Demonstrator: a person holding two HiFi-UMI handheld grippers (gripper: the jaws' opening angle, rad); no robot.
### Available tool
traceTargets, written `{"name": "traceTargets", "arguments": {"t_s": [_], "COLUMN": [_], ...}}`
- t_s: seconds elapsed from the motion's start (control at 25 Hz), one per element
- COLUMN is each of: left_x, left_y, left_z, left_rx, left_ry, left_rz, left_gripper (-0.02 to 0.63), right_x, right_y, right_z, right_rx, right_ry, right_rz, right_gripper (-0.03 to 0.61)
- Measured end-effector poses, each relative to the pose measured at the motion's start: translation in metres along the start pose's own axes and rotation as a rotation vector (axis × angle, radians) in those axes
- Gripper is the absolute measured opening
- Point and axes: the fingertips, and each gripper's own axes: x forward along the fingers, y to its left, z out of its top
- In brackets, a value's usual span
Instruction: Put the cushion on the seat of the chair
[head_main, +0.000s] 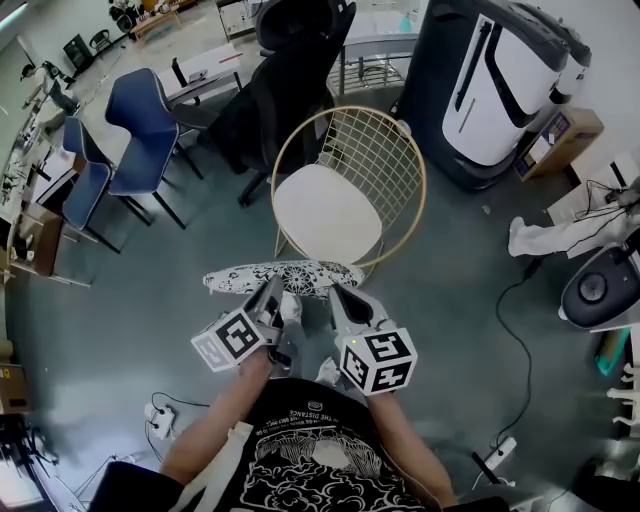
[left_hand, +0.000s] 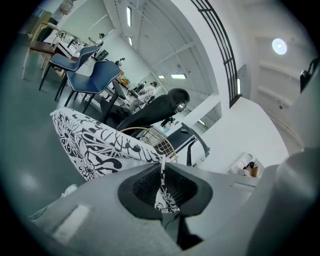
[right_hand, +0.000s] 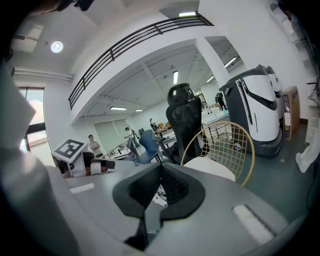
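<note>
I hold a flat cushion (head_main: 281, 276) with a black-and-white floral print level in the air, just in front of the chair. My left gripper (head_main: 272, 287) is shut on its near edge, and the left gripper view shows the fabric (left_hand: 95, 142) pinched between the pads (left_hand: 161, 169). My right gripper (head_main: 338, 293) is shut on the same edge further right, with a bit of patterned cloth (right_hand: 159, 193) showing under its closed jaws (right_hand: 160, 171). The chair (head_main: 345, 165) has a gold wire back and a round white seat (head_main: 326, 210), which is bare. It also appears in the right gripper view (right_hand: 220, 150).
A black office chair (head_main: 285, 90) stands behind the gold chair, with blue chairs (head_main: 145, 125) at the left. A large black-and-white machine (head_main: 500, 85) and a cardboard box (head_main: 565, 140) are at the right. A cable (head_main: 522, 340) and power strips (head_main: 160, 418) lie on the floor.
</note>
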Motion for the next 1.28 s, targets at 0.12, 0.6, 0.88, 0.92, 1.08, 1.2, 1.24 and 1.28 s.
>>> {"name": "traceTargets", "arguments": {"t_s": [0.12,0.6,0.88,0.92,1.08,1.2,1.24,1.28], "left_x": [0.009,0.064,0.112,0.120,0.154,0.180,0.188,0.196], "left_y": [0.004,0.021,0.015,0.013,0.007,0.003,0.002,0.000], "left_z": [0.009,0.039,0.059,0.061,0.065,0.064,0.063,0.061], "left_rx": [-0.014,-0.069,-0.062,-0.059,-0.046,-0.040,-0.037,-0.035], "left_ry": [-0.010,0.008,0.071,0.084,0.143,0.202,0.223,0.244], "left_rz": [-0.006,-0.050,-0.110,-0.117,-0.143,-0.164,-0.171,-0.177], "left_gripper": [0.021,0.023,0.023,0.023,0.023,0.023,0.023,0.023], "right_x": [0.008,0.062,0.100,0.105,0.121,0.131,0.135,0.138], "right_y": [-0.003,-0.029,-0.047,-0.050,-0.070,-0.086,-0.091,-0.096], "right_z": [0.004,0.014,0.025,0.028,0.041,0.047,0.049,0.051], "right_rx": [-0.011,-0.013,0.000,0.001,0.016,0.035,0.043,0.050], "right_ry": [-0.003,0.046,0.068,0.069,0.071,0.072,0.072,0.073], "right_rz": [-0.005,-0.042,-0.065,-0.071,-0.100,-0.130,-0.140,-0.151], "right_gripper": [-0.002,-0.002,-0.002,-0.002,-0.002,-0.002,-0.002,-0.002]}}
